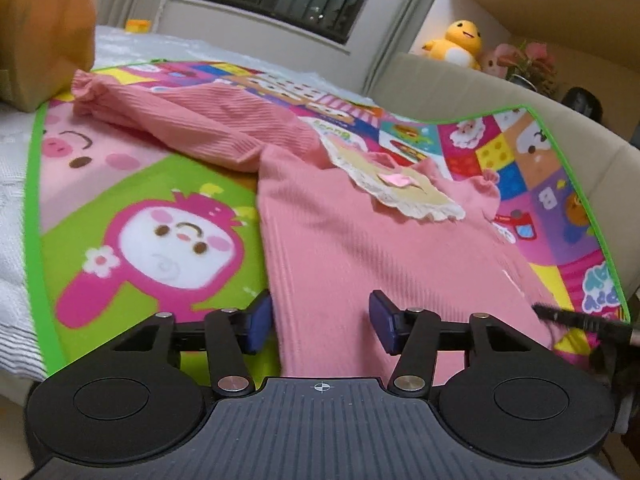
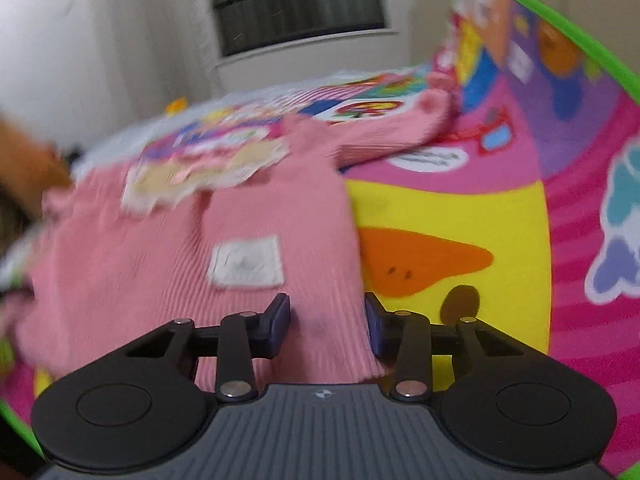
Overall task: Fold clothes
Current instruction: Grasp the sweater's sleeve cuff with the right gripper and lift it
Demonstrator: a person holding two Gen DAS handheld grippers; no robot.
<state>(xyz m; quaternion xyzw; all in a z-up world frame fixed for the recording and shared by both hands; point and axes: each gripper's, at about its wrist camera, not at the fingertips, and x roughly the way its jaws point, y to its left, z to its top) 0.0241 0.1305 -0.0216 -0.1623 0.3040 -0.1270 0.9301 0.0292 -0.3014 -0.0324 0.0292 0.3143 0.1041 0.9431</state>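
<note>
A pink top (image 1: 340, 240) lies spread on a mat (image 1: 152, 184), both sleeves out, unfolded, its hem between the open jaws of each tool (image 1: 320, 322) (image 2: 326, 324).

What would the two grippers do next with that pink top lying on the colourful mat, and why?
Probably close both grippers on the hem. The pink top lies flat on the play mat, sleeves spread. The left gripper and right gripper are both open, each straddling a bottom corner of the top, so pinching there seems the natural start of a fold towards the collar.
</note>
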